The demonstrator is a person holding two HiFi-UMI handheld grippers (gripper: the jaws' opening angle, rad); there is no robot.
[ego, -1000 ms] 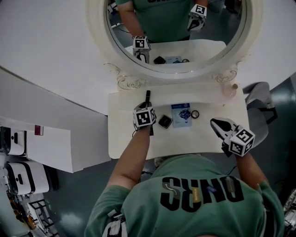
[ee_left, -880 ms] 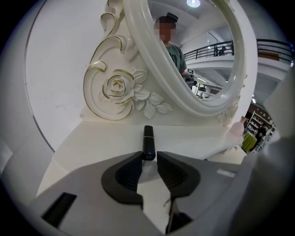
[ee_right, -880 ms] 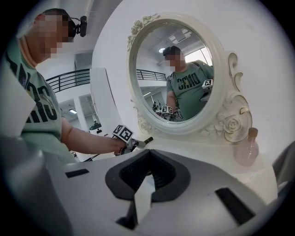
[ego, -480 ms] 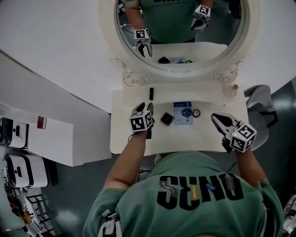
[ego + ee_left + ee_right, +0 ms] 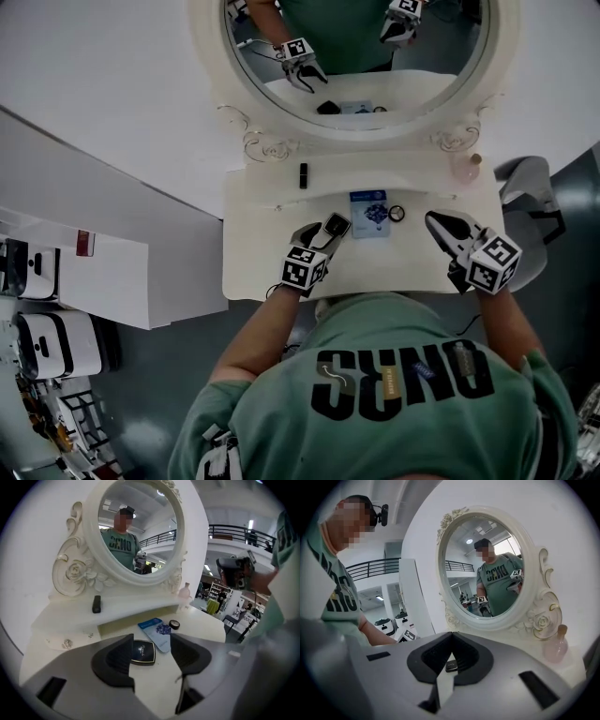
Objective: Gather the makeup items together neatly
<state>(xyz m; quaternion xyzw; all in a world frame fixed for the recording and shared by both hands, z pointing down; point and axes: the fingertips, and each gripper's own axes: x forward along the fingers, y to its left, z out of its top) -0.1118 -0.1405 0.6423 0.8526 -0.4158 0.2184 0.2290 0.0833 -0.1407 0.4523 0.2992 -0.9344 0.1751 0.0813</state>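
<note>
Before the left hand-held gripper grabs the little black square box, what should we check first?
1. Left hand-held gripper open: ok. Its jaws have just been opening and stand apart.
2. Flat black square compact box lined up: ok. It lies between the jaws and the pads are not pressing it.
3. Flat blue sachet clear of the jaws: cannot tell. It lies close beside the box.
4. Right hand-held gripper out of the way: ok. It is shut, empty and off to the side.
5. Short black lipstick tube gathered: not ok. It sits alone on the raised shelf.
</note>
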